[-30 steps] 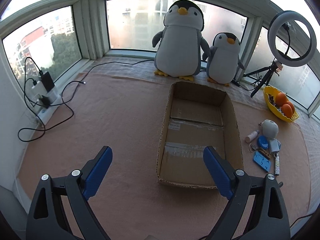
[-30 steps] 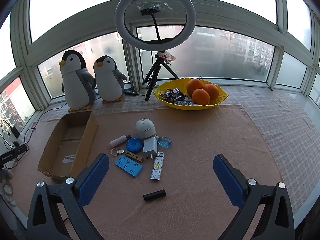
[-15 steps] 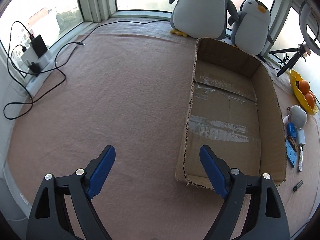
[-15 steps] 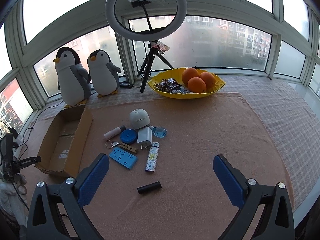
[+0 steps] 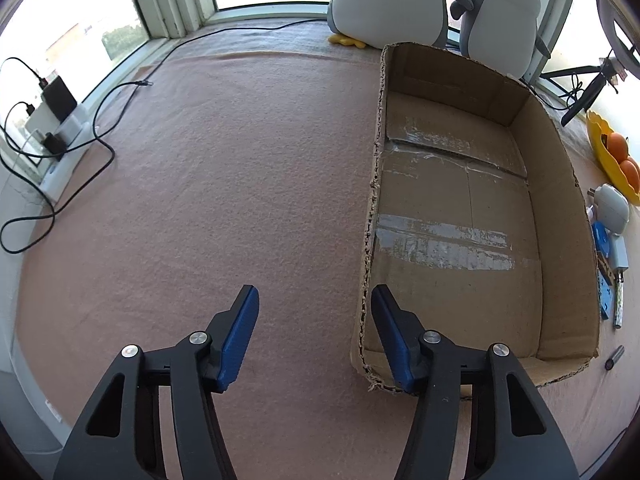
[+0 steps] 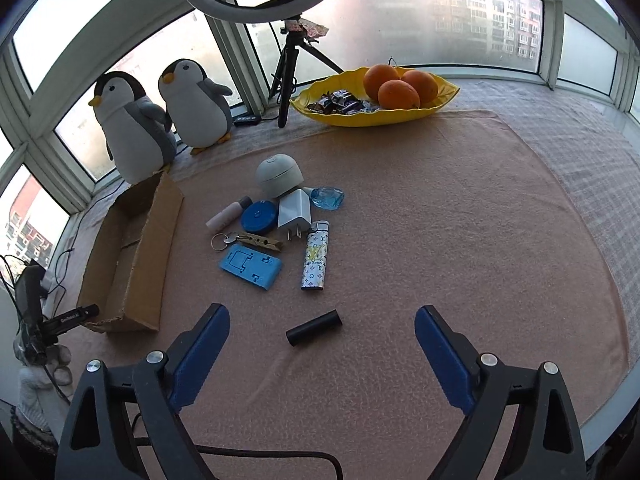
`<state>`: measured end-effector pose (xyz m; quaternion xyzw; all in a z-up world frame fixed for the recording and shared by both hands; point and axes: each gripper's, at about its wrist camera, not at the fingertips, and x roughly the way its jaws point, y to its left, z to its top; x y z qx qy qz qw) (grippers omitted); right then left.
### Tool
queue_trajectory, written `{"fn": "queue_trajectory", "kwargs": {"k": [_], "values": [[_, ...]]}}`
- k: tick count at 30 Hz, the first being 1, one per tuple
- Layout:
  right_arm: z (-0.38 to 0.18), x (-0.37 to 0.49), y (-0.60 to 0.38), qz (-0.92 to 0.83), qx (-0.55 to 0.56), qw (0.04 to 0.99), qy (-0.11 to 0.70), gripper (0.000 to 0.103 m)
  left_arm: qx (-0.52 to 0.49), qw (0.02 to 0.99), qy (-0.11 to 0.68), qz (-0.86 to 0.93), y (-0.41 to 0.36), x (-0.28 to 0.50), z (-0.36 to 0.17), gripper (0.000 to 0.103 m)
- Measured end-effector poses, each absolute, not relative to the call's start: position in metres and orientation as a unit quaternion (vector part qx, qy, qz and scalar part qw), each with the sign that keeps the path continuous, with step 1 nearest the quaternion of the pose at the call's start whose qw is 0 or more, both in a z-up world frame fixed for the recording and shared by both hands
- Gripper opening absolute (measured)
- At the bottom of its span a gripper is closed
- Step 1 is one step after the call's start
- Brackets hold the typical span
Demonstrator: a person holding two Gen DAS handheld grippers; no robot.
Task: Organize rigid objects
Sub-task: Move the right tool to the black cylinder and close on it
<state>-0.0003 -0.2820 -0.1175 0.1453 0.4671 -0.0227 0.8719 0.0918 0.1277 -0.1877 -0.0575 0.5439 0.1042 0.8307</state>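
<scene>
An empty cardboard box (image 5: 370, 240) lies on the pink blanket. My left gripper (image 5: 314, 300) hangs over its near left corner, jaws closing. The box's left wall stands between them, by the right finger (image 5: 386, 320), and the left pad is well clear of it. In the right wrist view a black cylinder (image 6: 314, 327) lies on the blanket between the closing jaws of my right gripper (image 6: 322, 316), untouched. Behind it lie a patterned lighter (image 6: 316, 262), a blue phone stand (image 6: 250, 266), a clothespin with key ring (image 6: 256, 241), a white charger (image 6: 295, 213) and a blue round case (image 6: 258, 216).
Two plush penguins (image 6: 132, 136) stand at the window behind the box. A yellow bowl (image 6: 400, 114) with oranges and a ring-light tripod (image 6: 286, 80) are at the back. A power strip with cables (image 5: 60, 132) sits left of the blanket. A gloved hand (image 6: 44, 376) shows at the far left.
Both grippers sank toward the blanket. The left jaws narrowed a lot and now straddle the box's left wall. The right gripper came down over the black cylinder, its jaws slightly narrower.
</scene>
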Motion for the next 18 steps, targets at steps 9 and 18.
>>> {"fn": "queue_trajectory", "kwargs": {"k": [9, 18], "values": [[-0.132, 0.003, -0.278, -0.050, 0.202, 0.844, 0.495, 0.068, -0.052, 0.819, 0.568, 0.058, 0.123, 0.103, -0.196, 0.040], [-0.149, 0.013, -0.267, -0.086, 0.206, 0.837, 0.500, 0.067, -0.048, 0.817, 0.575, 0.025, 0.121, 0.109, -0.201, 0.038]]}}
